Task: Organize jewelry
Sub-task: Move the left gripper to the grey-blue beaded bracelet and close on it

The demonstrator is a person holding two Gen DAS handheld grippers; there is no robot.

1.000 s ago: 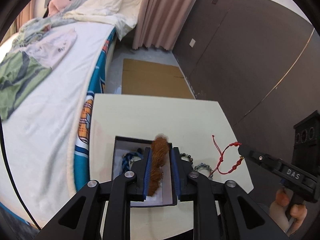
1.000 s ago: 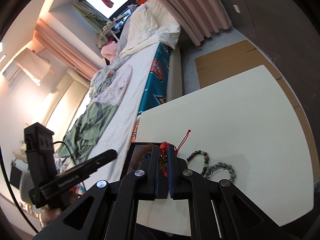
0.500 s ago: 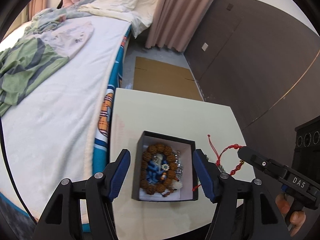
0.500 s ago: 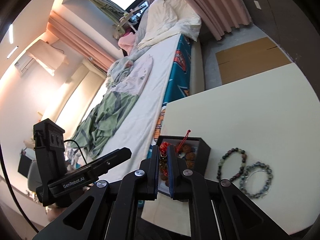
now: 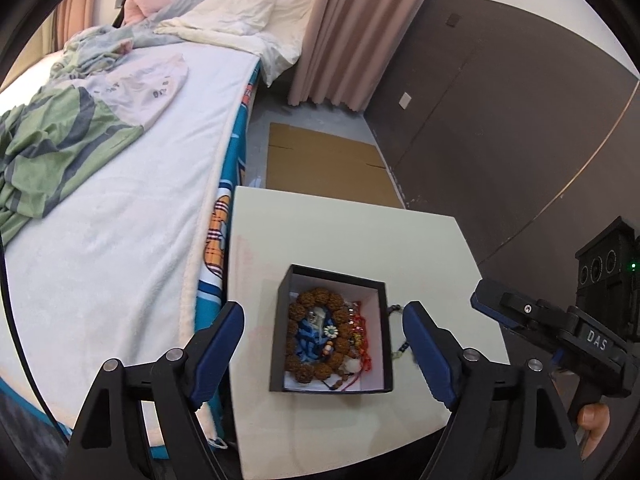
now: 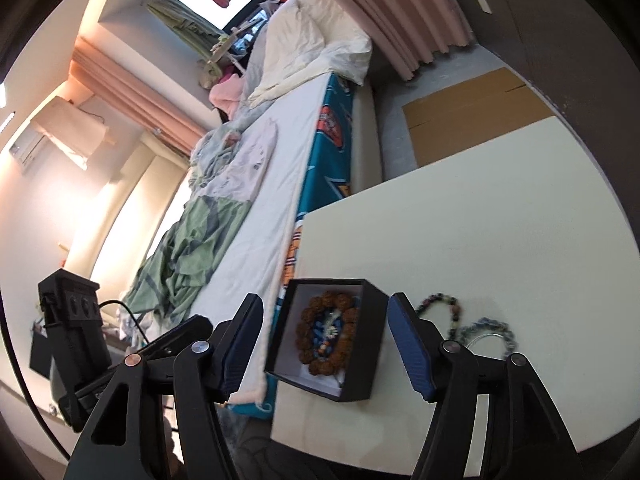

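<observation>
A black box [image 5: 279, 344] with a white lining sits near the front of the cream table [image 5: 340, 236]. Inside lie a brown bead bracelet [image 5: 316, 303], a blue piece [image 5: 305, 338] and a red cord bracelet [image 5: 362, 334]. My left gripper [image 5: 324, 308] hovers above the box, jaws opening, nothing between the pads. My right gripper [image 6: 325, 300] also hangs over the box [image 6: 372, 360], jaws opening and empty. On the table to the right of the box rest a dark bead bracelet [image 6: 438, 305] and a blue-grey bead bracelet [image 6: 494, 326].
A bed [image 5: 132, 216] with a white blanket and green clothes runs along the table's left edge. Flat cardboard [image 5: 320, 164] lies on the floor beyond the table. A dark wall [image 5: 500, 140] stands at the right. A person's fingers [image 5: 594, 420] hold the right gripper's handle.
The left gripper let go of the brown bead bracelet, which now lies in the box, and opened wide. The right gripper opened and released the red cord bracelet into the box.
</observation>
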